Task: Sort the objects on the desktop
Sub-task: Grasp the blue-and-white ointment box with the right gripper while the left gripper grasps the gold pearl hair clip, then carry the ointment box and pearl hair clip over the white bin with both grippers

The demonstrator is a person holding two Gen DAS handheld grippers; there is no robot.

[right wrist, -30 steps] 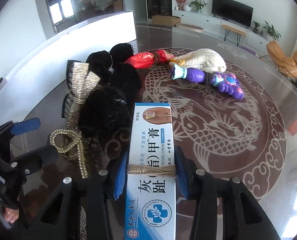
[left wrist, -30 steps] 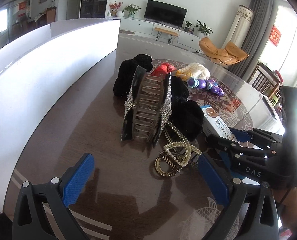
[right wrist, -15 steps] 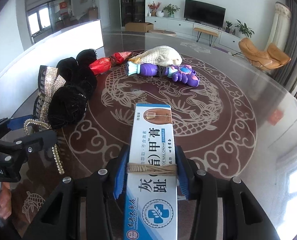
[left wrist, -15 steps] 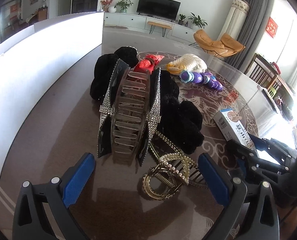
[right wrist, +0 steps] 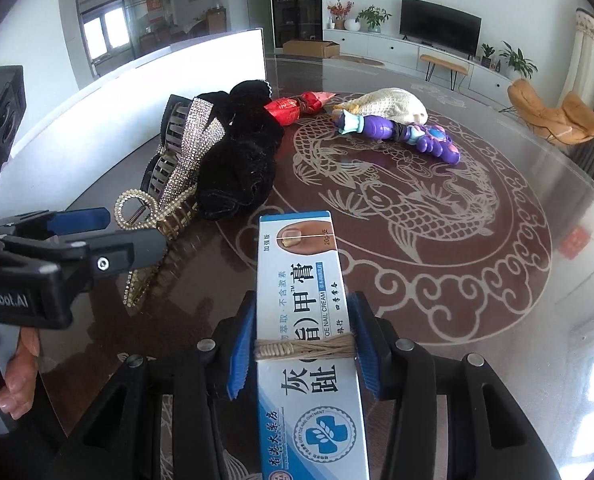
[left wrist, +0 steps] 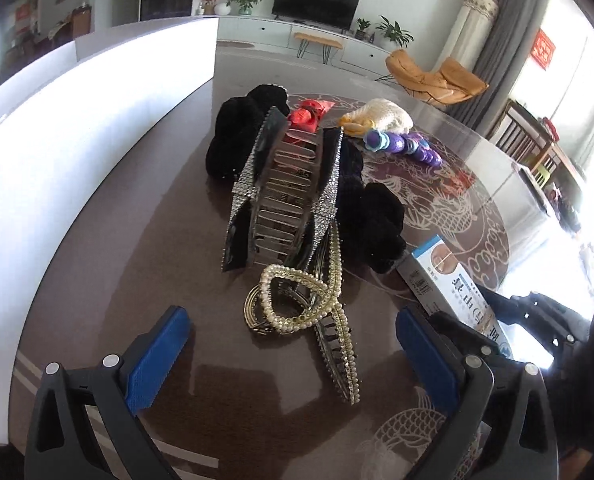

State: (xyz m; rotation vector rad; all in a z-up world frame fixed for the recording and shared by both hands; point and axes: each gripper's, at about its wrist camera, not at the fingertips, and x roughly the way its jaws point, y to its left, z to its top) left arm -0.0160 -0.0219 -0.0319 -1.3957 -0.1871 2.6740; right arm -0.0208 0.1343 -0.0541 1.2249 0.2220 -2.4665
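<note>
My right gripper (right wrist: 302, 338) is shut on a white and blue nail cream box (right wrist: 307, 304) and holds it above the table; the box (left wrist: 447, 280) shows at the right of the left wrist view. My left gripper (left wrist: 293, 344) is open and empty, with a gold pearl hair clip (left wrist: 297, 300) between its fingers. Behind the clip lie a large rhinestone claw clip (left wrist: 285, 192) and black velvet scrunchies (left wrist: 373, 228). Farther back are a red wrapped snack (right wrist: 297, 106), a purple toy (right wrist: 401, 134) and a cream knitted pouch (right wrist: 393, 104).
A white box wall (left wrist: 77, 128) runs along the left side of the round glass-topped table (right wrist: 477, 280) with its dragon pattern. The left gripper (right wrist: 77, 248) sits at the left of the right wrist view. Chairs and furniture stand beyond the table.
My right gripper has swung the nail cream box back toward the hair clips after moving away. My left gripper has edged closer over the pearl clip, still open.
</note>
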